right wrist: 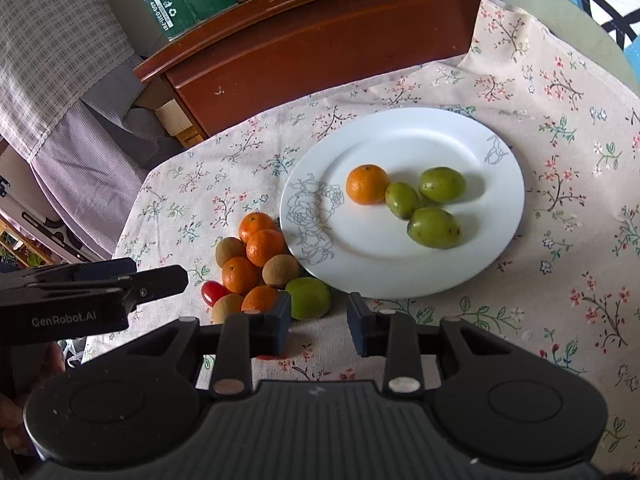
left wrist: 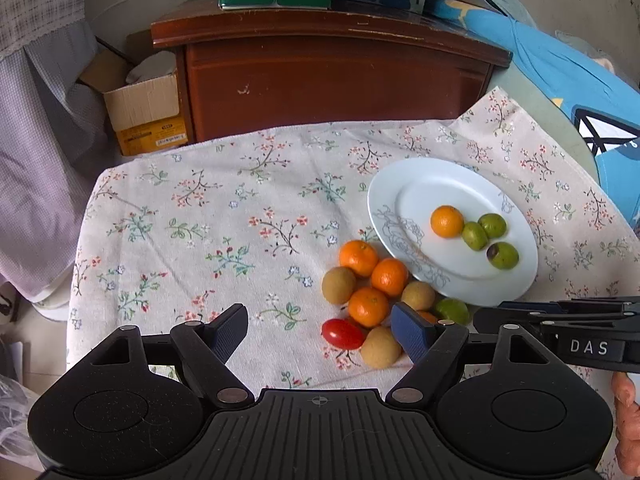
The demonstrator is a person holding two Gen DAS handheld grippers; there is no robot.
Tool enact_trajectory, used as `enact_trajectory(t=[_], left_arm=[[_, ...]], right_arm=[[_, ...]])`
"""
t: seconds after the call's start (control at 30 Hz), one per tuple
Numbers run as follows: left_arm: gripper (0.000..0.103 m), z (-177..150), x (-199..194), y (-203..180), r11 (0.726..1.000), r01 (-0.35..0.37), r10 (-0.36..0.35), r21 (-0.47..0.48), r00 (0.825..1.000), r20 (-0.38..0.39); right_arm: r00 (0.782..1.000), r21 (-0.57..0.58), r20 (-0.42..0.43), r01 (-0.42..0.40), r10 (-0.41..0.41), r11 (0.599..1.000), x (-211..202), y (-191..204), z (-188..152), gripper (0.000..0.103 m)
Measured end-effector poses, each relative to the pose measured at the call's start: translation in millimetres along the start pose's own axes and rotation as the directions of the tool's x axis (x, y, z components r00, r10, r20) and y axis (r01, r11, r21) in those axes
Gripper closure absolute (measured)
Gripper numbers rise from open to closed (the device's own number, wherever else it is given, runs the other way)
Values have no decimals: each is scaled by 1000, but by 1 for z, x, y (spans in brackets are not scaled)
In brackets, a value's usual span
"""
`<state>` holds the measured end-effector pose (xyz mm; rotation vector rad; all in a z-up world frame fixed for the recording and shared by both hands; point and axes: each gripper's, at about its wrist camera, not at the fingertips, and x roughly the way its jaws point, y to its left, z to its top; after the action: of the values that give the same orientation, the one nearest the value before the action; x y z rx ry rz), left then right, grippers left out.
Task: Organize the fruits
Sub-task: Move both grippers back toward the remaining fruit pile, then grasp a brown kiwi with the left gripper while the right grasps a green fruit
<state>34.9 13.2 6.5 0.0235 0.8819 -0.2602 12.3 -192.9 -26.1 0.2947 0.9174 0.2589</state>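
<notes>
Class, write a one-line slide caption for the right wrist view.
Right gripper, empty, nears a green fruit beside the white plate holding one orange and three green fruits.

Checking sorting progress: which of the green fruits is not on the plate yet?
The green fruit on the cloth at the plate's near rim, beside the orange pile. The other three green ones lie together on the plate next to one orange.

The floral-clothed bench [left wrist: 192, 216] lies bare across the left and middle of the left wrist frame. At lower right, the fruit pile [left wrist: 368, 292] crowds against the plate [left wrist: 416, 184] rim. A wooden cabinet [left wrist: 328, 80] walls off the far edge.
</notes>
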Motion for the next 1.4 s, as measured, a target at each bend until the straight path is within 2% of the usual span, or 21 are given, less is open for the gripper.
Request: enact_trajectory(t=[0.17, 0.3, 0.53, 0.87, 1.2, 1.3, 1.4], left_arm=[[23, -12, 1, 2, 1000, 6, -5, 31, 1000, -11], [23, -17, 2, 1, 998, 25, -24, 52, 999, -21], [23, -23, 6, -8, 993, 63, -60, 98, 997, -38], [26, -27, 17, -10, 993, 95, -92, 76, 995, -42], [50, -27, 27, -10, 992, 120, -118, 27, 991, -55], [59, -26, 30, -12, 991, 134, -133, 23, 989, -62], [59, -26, 33, -15, 991, 131, -129, 20, 990, -60]], right_arm=[[1000, 45, -24, -18, 19, 999, 9, -4, -3, 70], [1000, 27, -13, -8, 8, 1000, 15, -2, -3, 70], [999, 20, -8, -40, 40, 999, 24, -1, -2, 70], [999, 18, -5, -52, 52, 998, 29, 0, -2, 71], [999, 3, -42, 1, -1, 1000, 10, 2, -4, 72], [998, 10, -52, 42, -42, 999, 5, 1, -6, 72], [997, 36, -61, 55, -53, 998, 3, -3, -9, 72]])
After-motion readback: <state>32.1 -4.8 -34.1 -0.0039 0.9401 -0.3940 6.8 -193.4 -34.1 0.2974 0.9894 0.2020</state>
